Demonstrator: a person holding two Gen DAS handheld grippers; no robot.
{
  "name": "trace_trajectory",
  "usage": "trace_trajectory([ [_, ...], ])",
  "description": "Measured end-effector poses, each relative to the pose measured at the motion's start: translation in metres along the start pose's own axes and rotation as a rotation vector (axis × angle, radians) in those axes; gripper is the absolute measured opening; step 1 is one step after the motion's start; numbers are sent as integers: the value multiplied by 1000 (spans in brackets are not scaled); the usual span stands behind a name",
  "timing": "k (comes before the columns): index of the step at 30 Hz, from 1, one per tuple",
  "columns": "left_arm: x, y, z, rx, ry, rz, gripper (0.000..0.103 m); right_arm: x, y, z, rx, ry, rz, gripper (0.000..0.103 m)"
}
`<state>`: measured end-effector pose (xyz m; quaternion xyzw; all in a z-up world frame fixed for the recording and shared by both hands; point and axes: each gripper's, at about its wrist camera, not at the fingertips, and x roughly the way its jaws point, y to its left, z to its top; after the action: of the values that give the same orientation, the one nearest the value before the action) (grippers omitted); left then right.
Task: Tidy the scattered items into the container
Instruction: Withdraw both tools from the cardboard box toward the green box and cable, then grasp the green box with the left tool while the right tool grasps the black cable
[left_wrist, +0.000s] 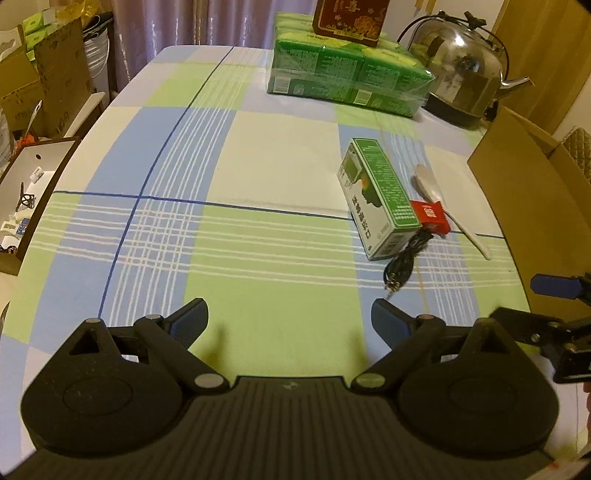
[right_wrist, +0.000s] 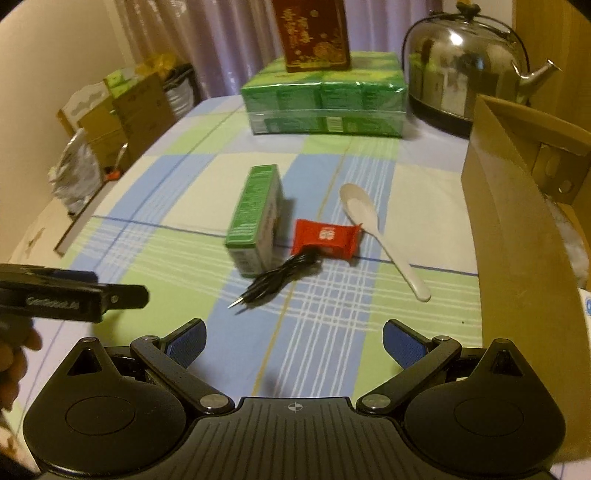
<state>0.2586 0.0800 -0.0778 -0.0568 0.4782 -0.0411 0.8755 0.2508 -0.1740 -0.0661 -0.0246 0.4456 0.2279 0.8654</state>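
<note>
Both tools sit low at the near edge of the checked tabletop (right_wrist: 184, 177), and nothing is in either one. The left tool (left_wrist: 290, 319) has its blue-padded fingers spread wide over bare cloth; the right tool (right_wrist: 293, 341) is spread just as wide.

The scattered items lie together, right of centre. A green box (right_wrist: 256, 218) lies lengthwise, pointing far. Just right of it is a red snack packet (right_wrist: 325, 238), touching the box's near corner in the left view. A coiled black cable (right_wrist: 280, 280) pokes out from under the packet toward the near side, plug tip first. A white spoon (right_wrist: 376, 229) lies right of the packet, bowl far, handle near.

The cardboard container (right_wrist: 517, 229) stands at the right edge, just beside the spoon. Far back are a pack of green tissues (right_wrist: 325, 107) and a steel kettle (right_wrist: 465, 62).
</note>
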Motion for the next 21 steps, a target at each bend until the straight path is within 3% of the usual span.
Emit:
trace_trajectory([
  [12, 29, -12, 3, 102, 19, 33, 93, 38, -15, 7, 58, -15, -58, 99],
  [21, 37, -28, 28, 101, -31, -61, 88, 52, -21, 6, -8, 58, -82, 97],
])
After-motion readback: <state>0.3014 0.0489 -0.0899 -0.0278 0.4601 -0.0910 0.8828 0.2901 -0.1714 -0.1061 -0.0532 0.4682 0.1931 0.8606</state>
